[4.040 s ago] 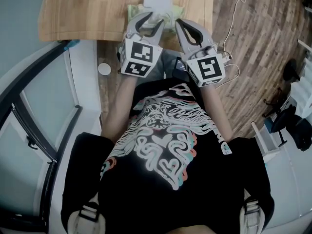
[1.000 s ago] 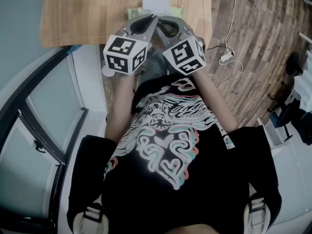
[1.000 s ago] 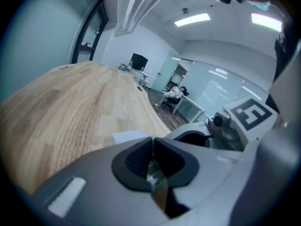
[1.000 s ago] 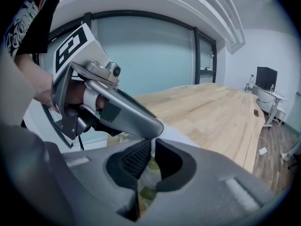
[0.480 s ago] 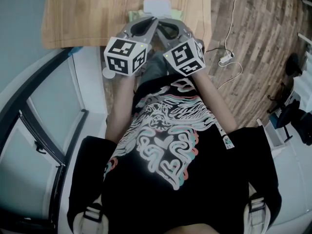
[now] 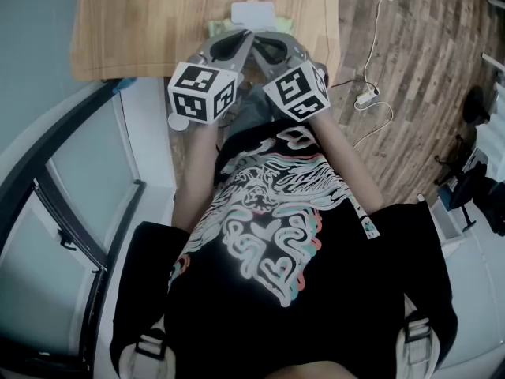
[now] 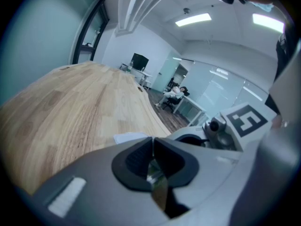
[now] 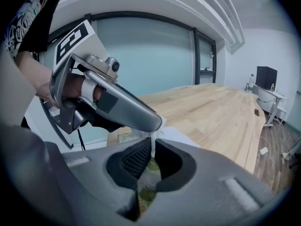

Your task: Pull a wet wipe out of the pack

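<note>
Left gripper (image 6: 245, 35): slants down over the near edge of the desk (image 6: 134, 22), jaws pressed together. Its own view shows nothing clearly between the pads. In the right gripper view its tip meets the top of a white sheet; cannot tell whether it nips it. Probably there to steady things.

Centre: green wet wipe pack (image 6: 218, 24) with white lid (image 6: 252, 9), flat on the desk close to the person, directly under both tips and within reach of both hands.

Right gripper (image 6: 262, 36): jaws closed on the wet wipe (image 8: 151, 142), a thin white strip standing between the pads, green pack below. The downward slant suits an upward, backward pull. The wipe looks only partly out; an unweighted pack may lift.
</note>
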### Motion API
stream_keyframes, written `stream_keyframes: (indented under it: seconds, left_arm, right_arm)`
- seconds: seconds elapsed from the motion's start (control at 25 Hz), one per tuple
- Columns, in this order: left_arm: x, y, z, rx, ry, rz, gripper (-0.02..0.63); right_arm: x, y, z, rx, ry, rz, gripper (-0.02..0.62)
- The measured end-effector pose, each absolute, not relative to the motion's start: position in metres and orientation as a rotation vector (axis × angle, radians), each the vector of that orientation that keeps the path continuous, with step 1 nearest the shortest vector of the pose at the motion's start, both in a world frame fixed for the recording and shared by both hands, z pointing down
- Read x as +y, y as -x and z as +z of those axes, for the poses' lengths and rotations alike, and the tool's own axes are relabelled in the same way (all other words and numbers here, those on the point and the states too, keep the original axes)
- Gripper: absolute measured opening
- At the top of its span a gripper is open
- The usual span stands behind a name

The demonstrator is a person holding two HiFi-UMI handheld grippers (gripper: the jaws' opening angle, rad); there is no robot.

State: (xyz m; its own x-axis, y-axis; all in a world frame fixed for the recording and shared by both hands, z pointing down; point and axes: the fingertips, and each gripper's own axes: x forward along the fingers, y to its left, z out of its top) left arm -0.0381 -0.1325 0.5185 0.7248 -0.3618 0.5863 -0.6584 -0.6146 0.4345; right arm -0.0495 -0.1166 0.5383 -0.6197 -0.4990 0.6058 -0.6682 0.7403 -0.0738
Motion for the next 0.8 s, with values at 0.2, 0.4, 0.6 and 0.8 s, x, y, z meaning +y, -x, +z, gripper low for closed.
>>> stream_keyframes:
  seconds: [0.2,0.4,0.6,0.8]
  left_arm:
    - [-0.132,0.041,0.514,-0.789,-2.286,0.597,0.0]
    - [-0.131,0.039,0.51,-0.79,-2.286,0.603,0.0]
    - [-0.131,0.044,0.506,-0.796,-2.283,0.593,0.0]
    - [-0.129,0.045,0.503,-0.805,-2.279,0.587,0.0]
  right_arm:
    - [-0.116,0.05,0.536,-2.365,-0.869,0.382,0.025]
    - [-0.115,0.05,0.536,-2.372,-0.87,0.38,0.025]
    - [-0.116,0.051,0.533,-2.362,-0.875,0.345,0.025]
    - [-0.113,0.051,0.533,-2.362,-0.858,0.346,0.026]
